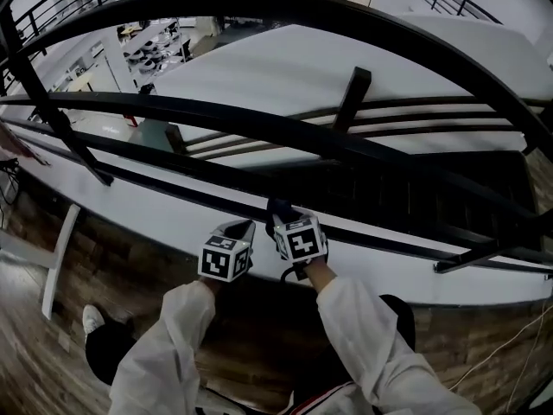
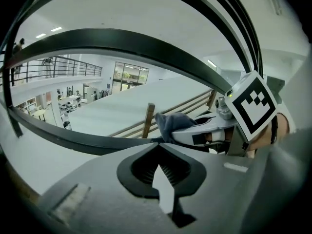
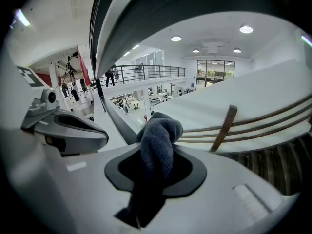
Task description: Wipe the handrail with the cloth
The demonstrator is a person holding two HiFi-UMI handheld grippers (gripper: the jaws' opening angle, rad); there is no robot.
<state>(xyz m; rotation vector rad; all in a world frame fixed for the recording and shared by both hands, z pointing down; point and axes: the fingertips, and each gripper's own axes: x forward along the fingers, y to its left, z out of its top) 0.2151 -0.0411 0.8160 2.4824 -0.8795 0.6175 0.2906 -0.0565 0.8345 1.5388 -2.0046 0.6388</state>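
Head view: both hand-held grippers are at a low dark rail of the balustrade, side by side, marker cubes facing up, white sleeves behind them and a plank wood floor underfoot. None of that shows from the gripper cameras. Right hand-held gripper is clamped on the cloth, which fills the jaw pocket and bulges out past the tips. Left hand-held gripper has its jaws together with nothing in them, tips right at the handrail. Only the left gripper view shows the cloth side-on: a small wad sitting against the rail just beyond the left tips, held by the right gripper's pale grey nose. The cloth is dark grey-blue with a knitted or terry weave, bunched into a rounded, folded lump. The handrail is a smooth, dark, flat band with slight gloss. The gripper bodies are matte light grey plastic with black pocket liners. The right gripper view also picks up wood-look posts, stair treads and a bright open hall below.
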